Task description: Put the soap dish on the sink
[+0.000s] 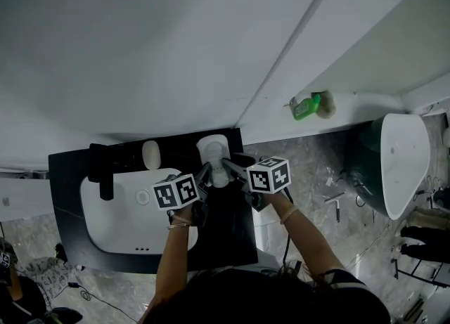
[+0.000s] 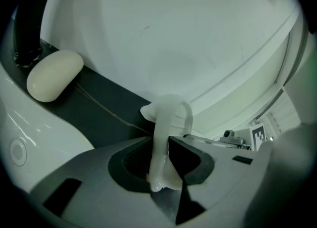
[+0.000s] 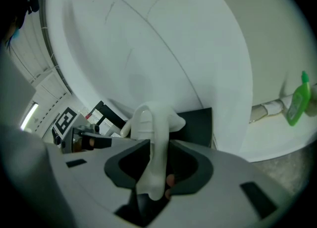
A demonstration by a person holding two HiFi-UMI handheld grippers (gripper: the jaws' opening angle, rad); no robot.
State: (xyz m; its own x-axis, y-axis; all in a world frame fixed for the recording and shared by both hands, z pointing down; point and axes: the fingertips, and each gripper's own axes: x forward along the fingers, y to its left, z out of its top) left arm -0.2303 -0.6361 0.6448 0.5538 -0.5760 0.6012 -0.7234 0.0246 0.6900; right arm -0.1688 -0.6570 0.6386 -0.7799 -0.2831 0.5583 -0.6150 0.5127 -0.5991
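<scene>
White walls back a dark worktop (image 1: pixel 232 238) with a white sink (image 1: pixel 116 224) set in it. Just right of the sink, at the back of the worktop, the soap dish (image 1: pixel 213 150) is pinched by the left claw (image 1: pixel 206 175) and the right claw (image 1: pixel 226 168), one on each side. A soap bar (image 1: pixel 150 154) lies near the tap (image 1: pixel 105 171).

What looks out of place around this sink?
The bar of soap lies bare on the dark counter beside the basin, with no dish under it. The white soap dish that would hold it is gripped by the left claw and the right claw nearby. Nothing looks spilled or broken.
</scene>
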